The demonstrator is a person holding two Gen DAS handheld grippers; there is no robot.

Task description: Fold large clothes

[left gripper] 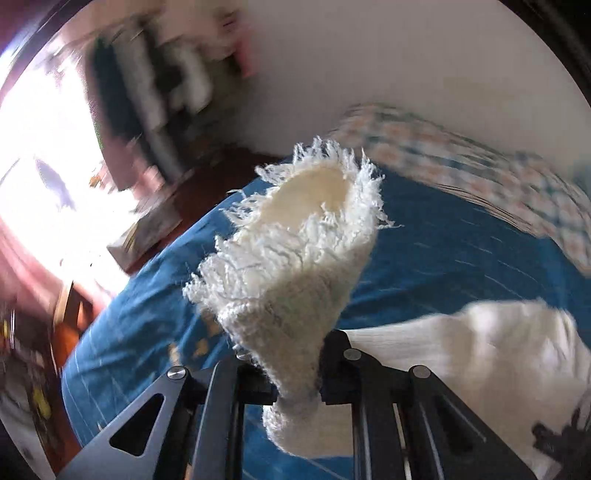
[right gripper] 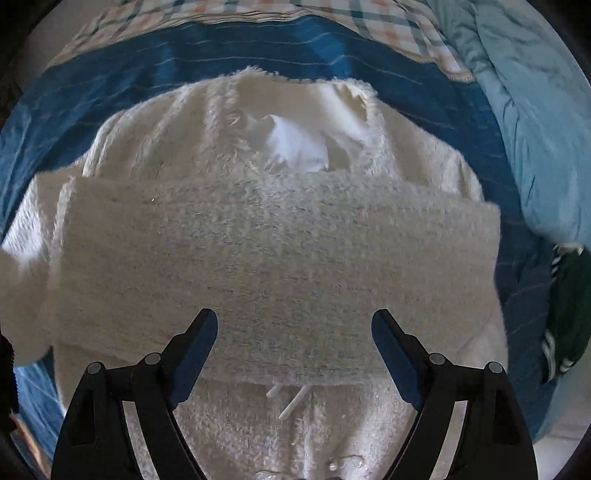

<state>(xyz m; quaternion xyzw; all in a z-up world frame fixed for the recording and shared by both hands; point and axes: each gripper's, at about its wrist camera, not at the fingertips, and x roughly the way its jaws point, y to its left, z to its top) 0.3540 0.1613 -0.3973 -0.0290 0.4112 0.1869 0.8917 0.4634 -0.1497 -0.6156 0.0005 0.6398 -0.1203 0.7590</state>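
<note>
Big bed with a dark blue, thin-striped sheet (right gripper: pixel 110 74) underneath everything, checked pastel blanket (right gripper: pixel 388 22) bunched along its far edge and a pale blue quilted duvet (right gripper: pixel 535 122) heaped at the right side. Spread across the blue sheet, a fluffy cream-white knitted sweater (right gripper: pixel 277 258), one sleeve folded flat across the chest like a wide band, neck opening with a white label showing just beyond it. Off at the right edge, a crumpled dark green garment with white stripes (right gripper: pixel 565 314), apart from the sweater. Right gripper (right gripper: pixel 294 350) pointing steeply down over the folded sleeve, black fingers (right gripper: pixel 195 343) spread wide, nothing between them. Left gripper (left gripper: pixel 295 391) lifted above the bed, fingers clenched on the sweater's other fringed cuff (left gripper: pixel 295 251), which sticks up past the tips; background there blurred.
</note>
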